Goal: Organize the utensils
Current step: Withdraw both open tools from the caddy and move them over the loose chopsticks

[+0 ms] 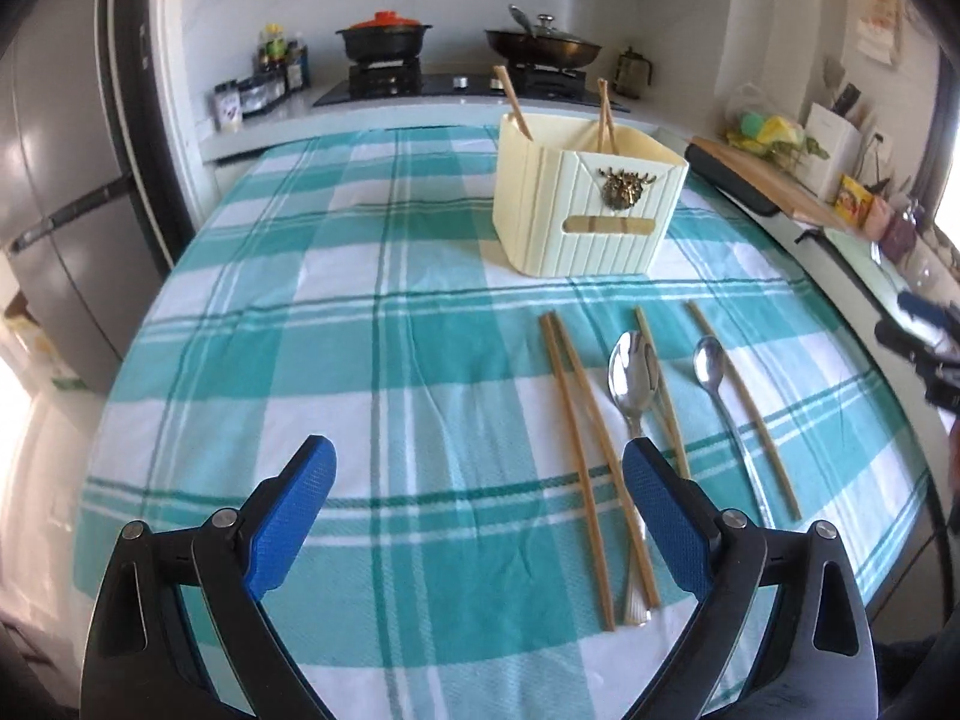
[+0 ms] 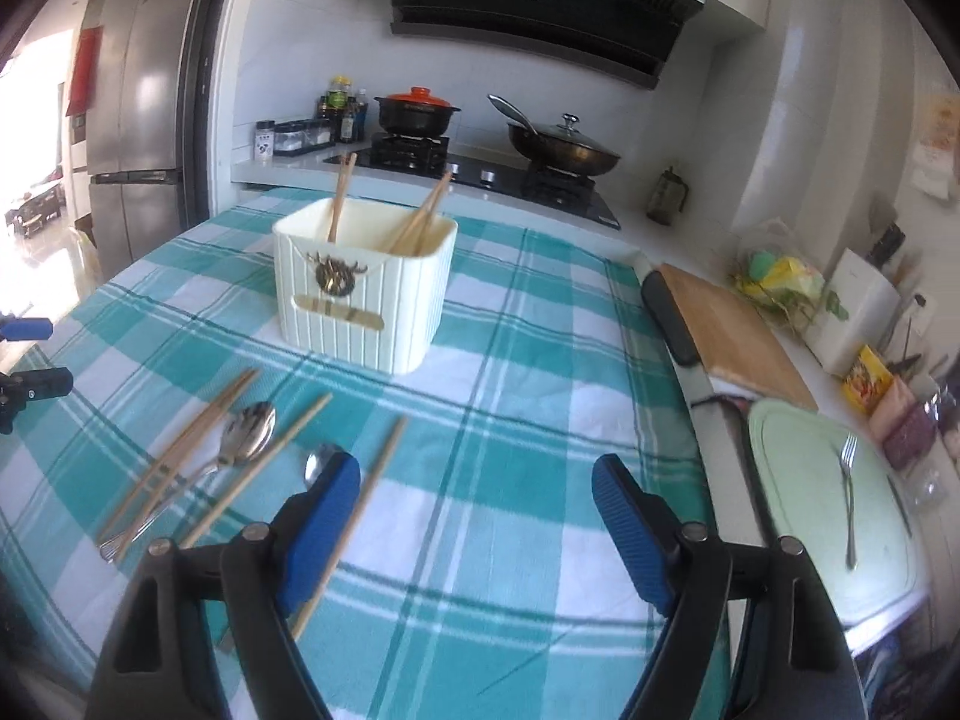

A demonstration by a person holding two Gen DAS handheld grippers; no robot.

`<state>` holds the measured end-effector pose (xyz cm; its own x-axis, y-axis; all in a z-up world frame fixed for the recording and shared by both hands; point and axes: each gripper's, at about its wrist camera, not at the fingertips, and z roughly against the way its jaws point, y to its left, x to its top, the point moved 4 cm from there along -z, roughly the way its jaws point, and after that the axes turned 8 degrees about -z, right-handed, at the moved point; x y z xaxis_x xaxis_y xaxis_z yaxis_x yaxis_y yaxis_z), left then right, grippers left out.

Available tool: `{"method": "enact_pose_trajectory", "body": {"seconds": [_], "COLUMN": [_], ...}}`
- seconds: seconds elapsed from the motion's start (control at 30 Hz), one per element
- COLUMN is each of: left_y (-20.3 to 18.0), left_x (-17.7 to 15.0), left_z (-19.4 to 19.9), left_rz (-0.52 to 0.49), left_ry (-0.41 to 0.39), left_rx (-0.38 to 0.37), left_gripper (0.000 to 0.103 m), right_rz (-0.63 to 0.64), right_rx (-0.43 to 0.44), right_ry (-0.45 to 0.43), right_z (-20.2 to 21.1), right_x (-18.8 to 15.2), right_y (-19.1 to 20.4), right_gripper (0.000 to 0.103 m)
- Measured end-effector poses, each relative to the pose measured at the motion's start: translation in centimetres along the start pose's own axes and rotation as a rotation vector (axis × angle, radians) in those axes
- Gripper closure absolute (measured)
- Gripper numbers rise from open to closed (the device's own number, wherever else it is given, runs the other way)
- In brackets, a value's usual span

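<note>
Kitchen: stove (image 2: 480,162) with two pans behind; a fridge (image 1: 54,192) off to one side.
Table: checked cloth (image 1: 360,330) covers it, serving as the sorting surface.
Holder: cream box (image 1: 585,198) stands upright mid-table, already holding a few chopsticks leaning on its walls; probably the goal for the rest.
Chopsticks: a pair (image 1: 585,444) lies together, with two singles (image 1: 744,402) lying parallel beside them, handles toward the person, easy to reach.
Spoons: a large spoon (image 1: 630,378) and a small spoon (image 1: 711,366) lie between the sticks.
Left gripper (image 1: 477,516): spread wide, empty, hovering just beside the pair.
Right gripper (image 2: 477,525): also parted, empty, its left pad over one single stick, seemingly lining up a pick.
</note>
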<state>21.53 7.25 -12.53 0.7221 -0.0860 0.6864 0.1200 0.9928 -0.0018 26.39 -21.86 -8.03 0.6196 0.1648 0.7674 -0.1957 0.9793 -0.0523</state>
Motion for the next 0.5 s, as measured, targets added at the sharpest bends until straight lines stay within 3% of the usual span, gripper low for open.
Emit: {"method": "enact_pose_trajectory", "body": {"seconds": [0.2,0.5], "left_y": [-0.1,-1.1], "left_x": [-0.9,-1.6], "left_z": [0.4,0.7], "left_rz": [0.02,-0.004], "left_ry": [-0.045,-0.114], "left_rx": [0.026,0.056], "left_gripper": [0.006,0.006], "right_rz": [-0.091,-0.217], "right_rx": [-0.008,-0.053], "right_ry": [0.019,0.005], "right_z": [0.9,0.4], "right_x": [-4.7,-6.8], "right_y": [0.5,-1.3], "right_gripper": [0.021,0.018]}}
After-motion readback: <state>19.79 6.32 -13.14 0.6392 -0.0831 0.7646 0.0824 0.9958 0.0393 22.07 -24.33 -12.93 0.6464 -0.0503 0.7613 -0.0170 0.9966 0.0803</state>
